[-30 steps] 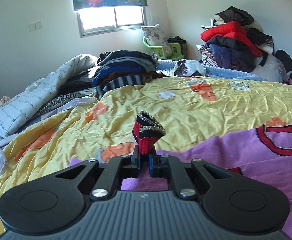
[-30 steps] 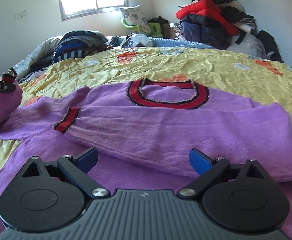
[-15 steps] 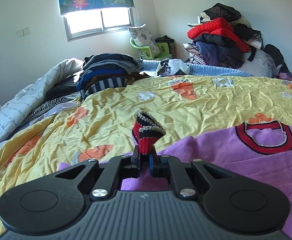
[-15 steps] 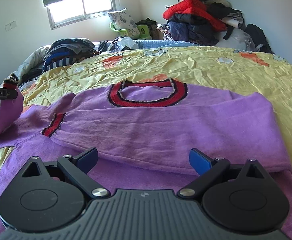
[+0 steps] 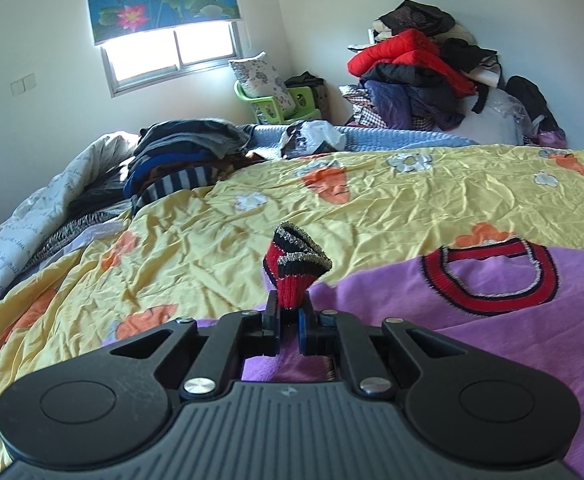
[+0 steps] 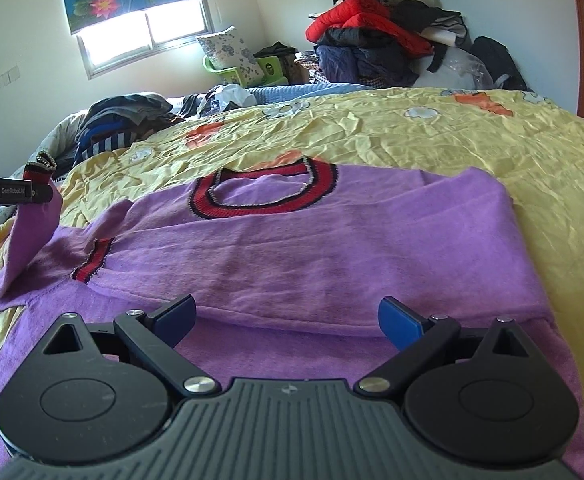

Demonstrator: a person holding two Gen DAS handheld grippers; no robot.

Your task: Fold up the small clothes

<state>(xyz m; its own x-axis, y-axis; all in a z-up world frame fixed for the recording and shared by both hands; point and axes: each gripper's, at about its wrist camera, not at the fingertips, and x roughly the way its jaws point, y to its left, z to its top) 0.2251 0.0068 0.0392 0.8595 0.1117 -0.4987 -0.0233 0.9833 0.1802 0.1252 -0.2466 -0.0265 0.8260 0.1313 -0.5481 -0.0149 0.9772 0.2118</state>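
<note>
Sleeve cuff [image 5: 294,270] pinched between left gripper [image 5: 289,320] jaws

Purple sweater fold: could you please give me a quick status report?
Left tongs shut on sleeve cuff. Right tongs open over purple sweater. Nothing in the way.

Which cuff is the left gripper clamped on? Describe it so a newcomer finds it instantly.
Start at the yellow floral bedspread and the purple sweater spread on it. At the sweater's left side, one sleeve rises off the bed to the left gripper, shut on the sleeve cuff. That cuff stands upright in the air; the other cuff, with the same red and black stripes, lies flat across the sweater's body.
</note>
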